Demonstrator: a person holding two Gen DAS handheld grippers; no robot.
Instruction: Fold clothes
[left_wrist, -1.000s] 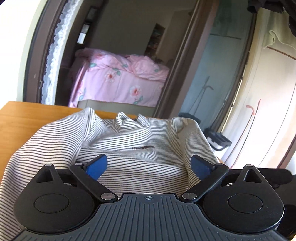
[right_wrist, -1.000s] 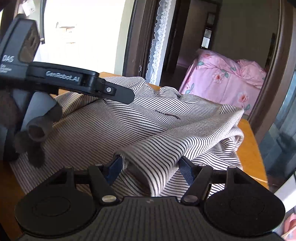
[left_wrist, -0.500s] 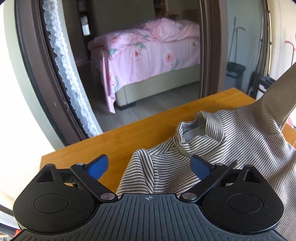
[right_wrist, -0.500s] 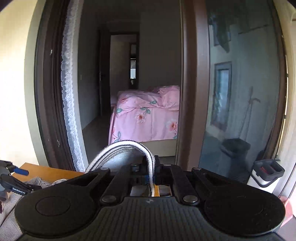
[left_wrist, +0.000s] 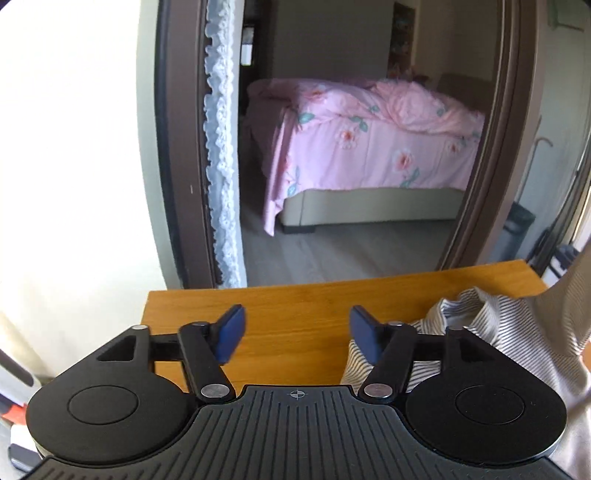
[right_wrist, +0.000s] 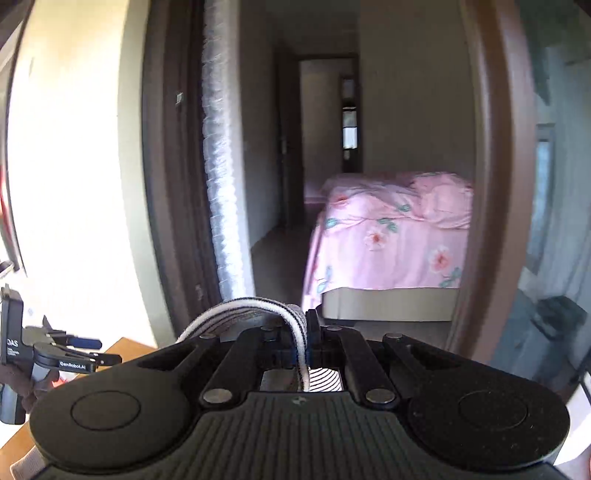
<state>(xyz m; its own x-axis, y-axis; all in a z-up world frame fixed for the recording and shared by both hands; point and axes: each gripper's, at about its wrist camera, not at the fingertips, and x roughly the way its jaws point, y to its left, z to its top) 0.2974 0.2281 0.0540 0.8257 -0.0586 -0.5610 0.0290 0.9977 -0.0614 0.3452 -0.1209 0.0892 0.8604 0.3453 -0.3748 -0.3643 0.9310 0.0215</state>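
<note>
Left wrist view, from the left: white wall, dark door frame with a lace curtain (left_wrist: 223, 155), then a bed with pink floral bedding (left_wrist: 373, 147) in the room beyond. Wooden table (left_wrist: 295, 314) runs across the lower frame. Left gripper (left_wrist: 297, 332) has its blue pads spread wide, nothing between them, bare table below the gap. Striped shirt (left_wrist: 491, 325) lies bunched on the table's right side, beside and partly behind the right-hand finger; part of it rises up and out of frame at the right edge.

Right wrist view, from the left: the left gripper (right_wrist: 83, 349) shows at the far left edge over a corner of the table (right_wrist: 118, 347), its fingers apart. Right gripper (right_wrist: 301, 347) is closed tight, clamping a fold of the striped shirt (right_wrist: 255, 314) that arches up and over to the left of the fingers. Fabric below the clamp is hidden by the gripper body, probably hanging down. Same pink bedding (right_wrist: 391, 236) through the doorway to the right.
</note>
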